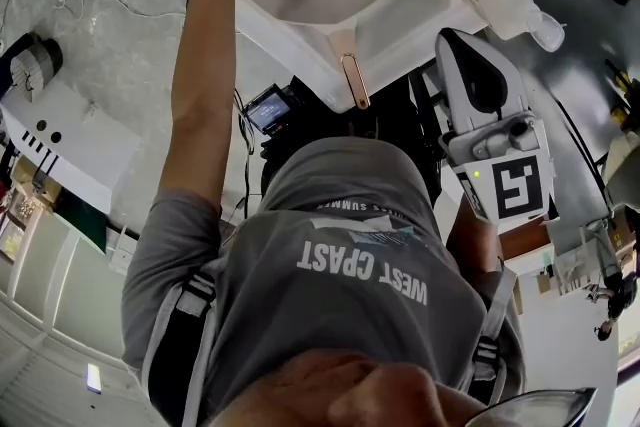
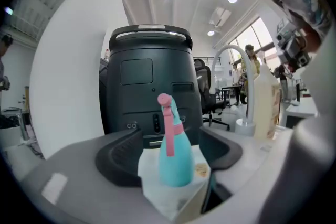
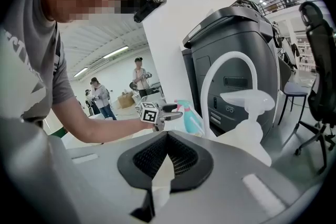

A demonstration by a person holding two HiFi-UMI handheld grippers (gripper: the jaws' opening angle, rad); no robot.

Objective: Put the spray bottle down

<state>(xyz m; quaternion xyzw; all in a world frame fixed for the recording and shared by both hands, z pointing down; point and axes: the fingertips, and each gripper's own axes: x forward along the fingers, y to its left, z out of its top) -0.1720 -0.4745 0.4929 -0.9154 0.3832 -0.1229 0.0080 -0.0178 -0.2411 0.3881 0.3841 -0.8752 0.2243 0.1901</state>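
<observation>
Spray bottle (image 2: 176, 160) stands just ahead of left gripper's (image 2: 170, 150) spread fingers (image 2: 122, 157); right gripper's (image 3: 167, 157) closed

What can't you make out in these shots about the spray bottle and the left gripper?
1. Right gripper view: whether the left gripper touches the bottle; both are small, and the tap overlaps the bottle.
2. Head view: the top edge cuts off the left gripper's jaws; the bottle is out of frame.
3. Left gripper view: that gripper's own body hides most of the surface under the bottle.
</observation>
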